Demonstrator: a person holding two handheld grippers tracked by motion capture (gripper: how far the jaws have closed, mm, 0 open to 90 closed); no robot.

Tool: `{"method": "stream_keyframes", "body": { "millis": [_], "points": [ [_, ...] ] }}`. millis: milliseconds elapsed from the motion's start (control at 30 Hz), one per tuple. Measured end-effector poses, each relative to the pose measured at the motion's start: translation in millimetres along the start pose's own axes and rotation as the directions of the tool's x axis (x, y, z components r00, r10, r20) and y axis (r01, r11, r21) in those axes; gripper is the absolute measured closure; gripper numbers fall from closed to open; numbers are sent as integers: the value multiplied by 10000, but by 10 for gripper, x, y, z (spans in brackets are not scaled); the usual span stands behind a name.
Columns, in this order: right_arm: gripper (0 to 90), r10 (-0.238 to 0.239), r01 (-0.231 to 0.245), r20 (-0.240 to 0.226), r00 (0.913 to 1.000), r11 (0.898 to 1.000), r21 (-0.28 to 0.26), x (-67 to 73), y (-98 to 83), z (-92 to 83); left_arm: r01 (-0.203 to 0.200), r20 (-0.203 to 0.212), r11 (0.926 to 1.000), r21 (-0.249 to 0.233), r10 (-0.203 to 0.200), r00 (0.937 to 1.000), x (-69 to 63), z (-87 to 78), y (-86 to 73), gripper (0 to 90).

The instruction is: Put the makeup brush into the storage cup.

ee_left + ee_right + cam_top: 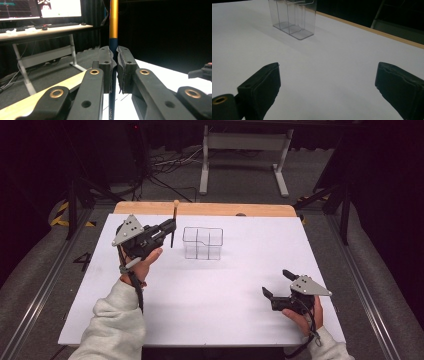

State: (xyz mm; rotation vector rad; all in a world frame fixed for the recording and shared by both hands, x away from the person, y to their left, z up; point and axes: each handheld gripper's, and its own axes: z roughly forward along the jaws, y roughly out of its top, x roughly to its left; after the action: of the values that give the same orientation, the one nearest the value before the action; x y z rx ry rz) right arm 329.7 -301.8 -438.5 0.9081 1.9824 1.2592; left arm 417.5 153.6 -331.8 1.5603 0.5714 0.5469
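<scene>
Much bare table [215,295] around organizer [202,243]; left gripper [170,227] clamps brush [174,222].

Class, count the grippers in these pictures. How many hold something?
1. The left gripper, raised left of the clear organiser, clamps an upright pen. The right gripper sits open, empty, near the table's front right.
</scene>
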Motion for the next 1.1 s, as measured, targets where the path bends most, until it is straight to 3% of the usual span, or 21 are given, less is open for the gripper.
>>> {"method": "stream_keyframes", "body": {
  "millis": [500, 1100],
  "points": [
    [68, -9, 9, -22, 10000, 10000, -15, -4, 1, -2, -122, 449, 9999, -118, 127, 9989, -84, 260, 98, 828],
    [68, -119, 119, -58, 9999, 9999, -22, 5, 1, 4, -159, 565, 9998, -135, 167, 9983, -72, 496, 109, 828]
  ]
}}
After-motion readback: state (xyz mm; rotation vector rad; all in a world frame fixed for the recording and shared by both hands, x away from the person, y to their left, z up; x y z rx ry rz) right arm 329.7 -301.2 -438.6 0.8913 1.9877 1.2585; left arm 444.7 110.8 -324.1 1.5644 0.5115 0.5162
